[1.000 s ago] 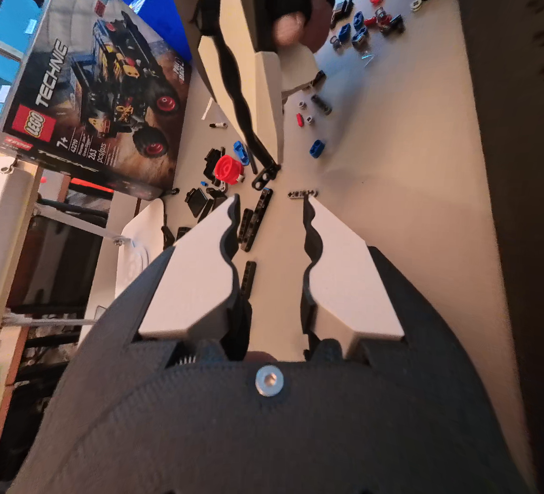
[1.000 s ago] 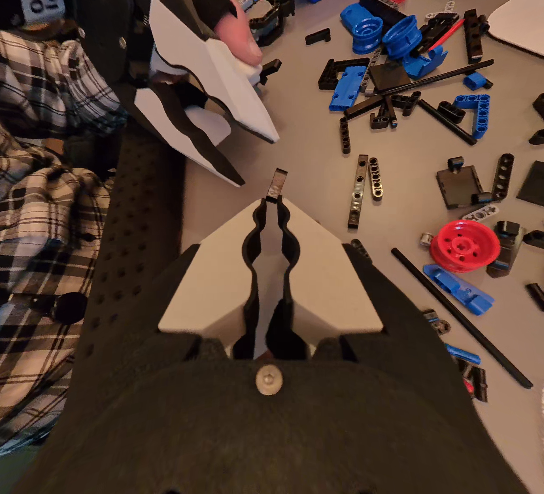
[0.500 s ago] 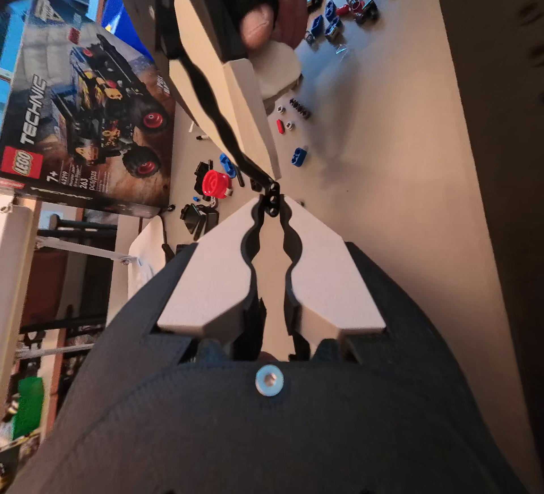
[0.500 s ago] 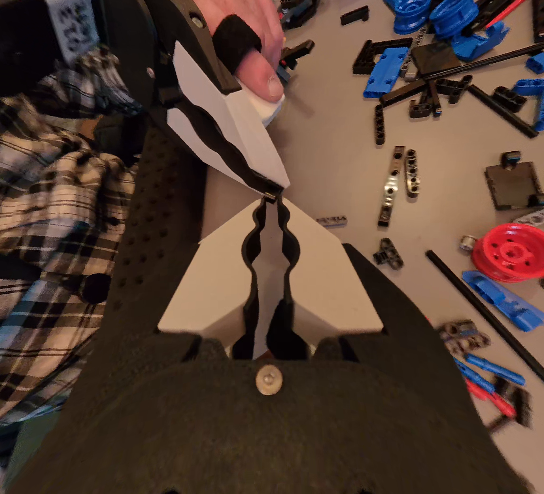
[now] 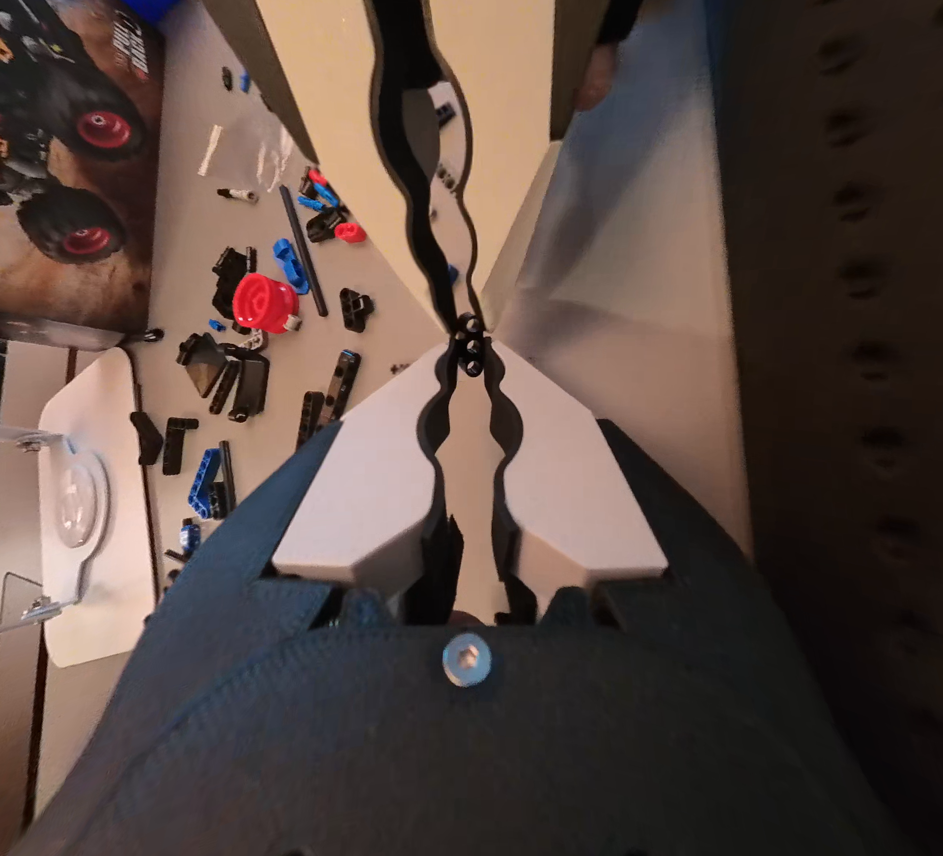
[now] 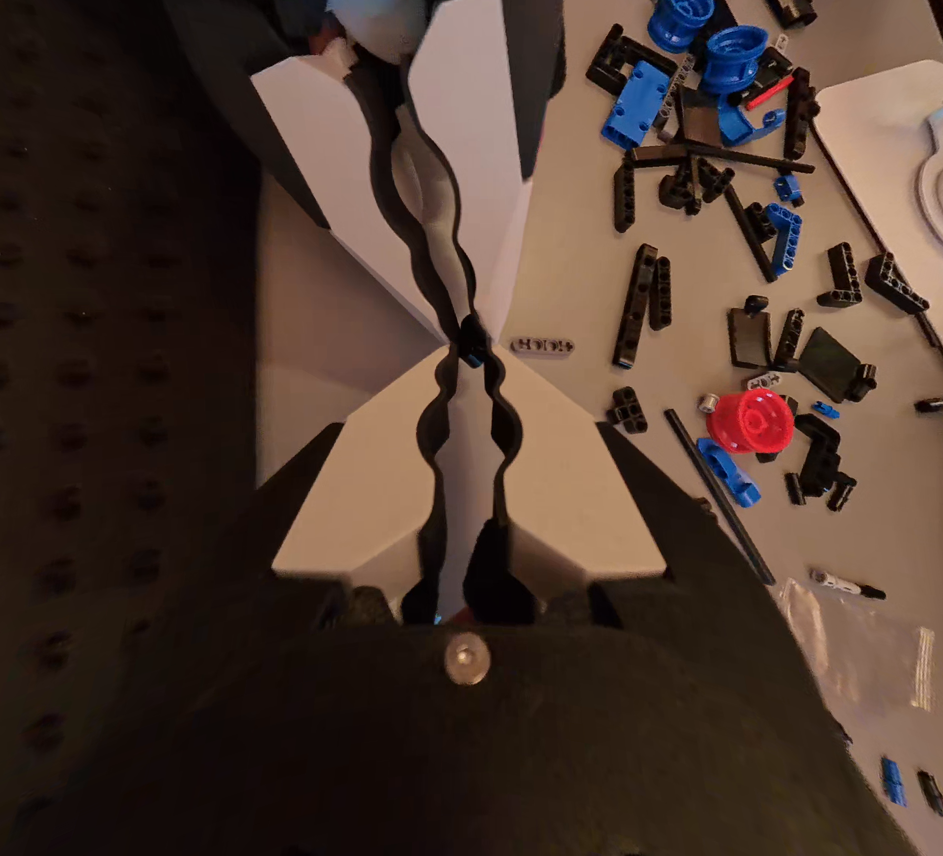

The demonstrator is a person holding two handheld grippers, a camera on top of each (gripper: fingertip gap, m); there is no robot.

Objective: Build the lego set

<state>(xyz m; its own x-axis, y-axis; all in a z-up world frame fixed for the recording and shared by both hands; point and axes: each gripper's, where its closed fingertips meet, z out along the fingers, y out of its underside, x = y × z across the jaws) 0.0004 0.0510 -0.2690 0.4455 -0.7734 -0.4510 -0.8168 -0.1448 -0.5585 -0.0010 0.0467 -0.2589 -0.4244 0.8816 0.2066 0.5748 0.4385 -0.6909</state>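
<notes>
A short black beam with round holes (image 5: 470, 348) is pinched between both grippers, which meet tip to tip above the table. My left gripper (image 5: 469, 358) is shut on its near end in the left wrist view. My right gripper (image 5: 463, 317) comes in from the top and grips its far end. In the right wrist view the beam (image 6: 472, 339) shows a blue bit at its near end. There my right gripper (image 6: 469, 359) is shut on it and the left gripper (image 6: 462, 321) closes on it from above.
Loose black and blue pieces lie spread over the grey table (image 6: 561, 244): a red wheel hub (image 6: 752, 421), blue hubs (image 6: 735, 53), a long black axle (image 6: 714, 495), a grey thin beam (image 6: 542, 346). The set's box (image 5: 66, 168) stands at the left. A dark perforated mat (image 6: 102, 321) borders the table. Left and right tips are no more than a few centimetres apart.
The left gripper was open a second ago and has shut on the beam that the right gripper held. Both grippers have since turned to face each other tip to tip.
</notes>
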